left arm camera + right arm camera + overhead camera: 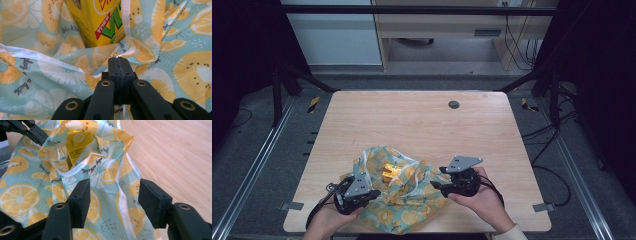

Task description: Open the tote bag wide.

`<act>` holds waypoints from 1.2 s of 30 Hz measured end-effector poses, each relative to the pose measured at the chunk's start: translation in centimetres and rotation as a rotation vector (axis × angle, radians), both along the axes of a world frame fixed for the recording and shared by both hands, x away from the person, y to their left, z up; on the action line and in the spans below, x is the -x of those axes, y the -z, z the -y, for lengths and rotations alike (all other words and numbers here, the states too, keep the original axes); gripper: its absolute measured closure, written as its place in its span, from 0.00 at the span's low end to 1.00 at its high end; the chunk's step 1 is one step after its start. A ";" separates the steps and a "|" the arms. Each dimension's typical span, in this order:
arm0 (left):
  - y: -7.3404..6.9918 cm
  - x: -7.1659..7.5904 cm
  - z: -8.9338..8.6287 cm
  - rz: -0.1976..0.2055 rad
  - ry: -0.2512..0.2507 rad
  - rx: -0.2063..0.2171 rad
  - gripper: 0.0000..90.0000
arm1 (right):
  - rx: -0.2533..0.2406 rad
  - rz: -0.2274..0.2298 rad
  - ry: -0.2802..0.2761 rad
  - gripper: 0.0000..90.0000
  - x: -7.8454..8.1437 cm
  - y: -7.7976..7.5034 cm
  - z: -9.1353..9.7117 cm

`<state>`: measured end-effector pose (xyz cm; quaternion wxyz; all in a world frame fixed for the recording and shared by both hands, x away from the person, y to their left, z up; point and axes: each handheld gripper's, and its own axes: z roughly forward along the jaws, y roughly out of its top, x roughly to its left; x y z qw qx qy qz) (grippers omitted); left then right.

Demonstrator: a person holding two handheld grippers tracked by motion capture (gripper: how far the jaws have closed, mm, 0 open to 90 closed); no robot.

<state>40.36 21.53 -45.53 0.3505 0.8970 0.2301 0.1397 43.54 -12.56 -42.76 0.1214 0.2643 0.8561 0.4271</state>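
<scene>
Bag [404, 192]: soft cloth, light blue with orange slices and white flowers, lying crumpled at the near edge of the table [422, 120], between the two hands.
Words on bag: small dark curly writing, "a bottle" and "play" readable in the left gripper view, the rest too bent to read.
Yellow carton [100, 21]: inside the open mouth of the bag, standing just behind the white trim [32, 55].
Writing on carton: big green letters cut off by the edge, a red strip with white signs, too tilted to read.
Left gripper [119, 60]: clenched tight on a fold of the bag near the white trim.
Right gripper [113, 195]: released, jaws wide apart with bag cloth lying between them, pads not pressing it.
High view: whole table, both hands, carton as a bright yellow spot.
Left gripper view: carton print up close.
Right gripper view: small black print on the carton's side, too tiny to read, and bare wood beside the bag.
</scene>
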 end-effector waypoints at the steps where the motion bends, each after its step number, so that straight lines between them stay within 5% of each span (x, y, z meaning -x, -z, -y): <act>1: 0.0 0.0 0.0 -0.001 0.000 -0.001 1.00 | -0.010 -0.016 -0.011 0.50 -0.1 0.1 -0.2; 6: -0.1 0.1 -0.2 0.006 -0.002 0.003 1.00 | 0.018 -0.031 -0.074 0.88 0.0 0.6 -1.2; 9: -0.2 0.2 -0.6 0.013 0.010 0.001 1.00 | 0.024 -0.023 -0.083 0.98 0.5 0.6 -1.1; 18: 0.4 0.0 -1.0 -0.005 0.042 -0.060 1.00 | 0.059 -0.046 -0.180 1.00 2.5 1.8 0.8; 25: 1.0 -0.4 -1.2 -0.017 0.030 -0.119 1.00 | 0.153 -0.116 -0.192 1.00 2.2 4.0 0.4; 36: 1.6 -0.8 -1.1 0.005 -0.007 -0.186 1.00 | 0.238 -0.118 -0.165 1.00 2.0 5.0 -0.1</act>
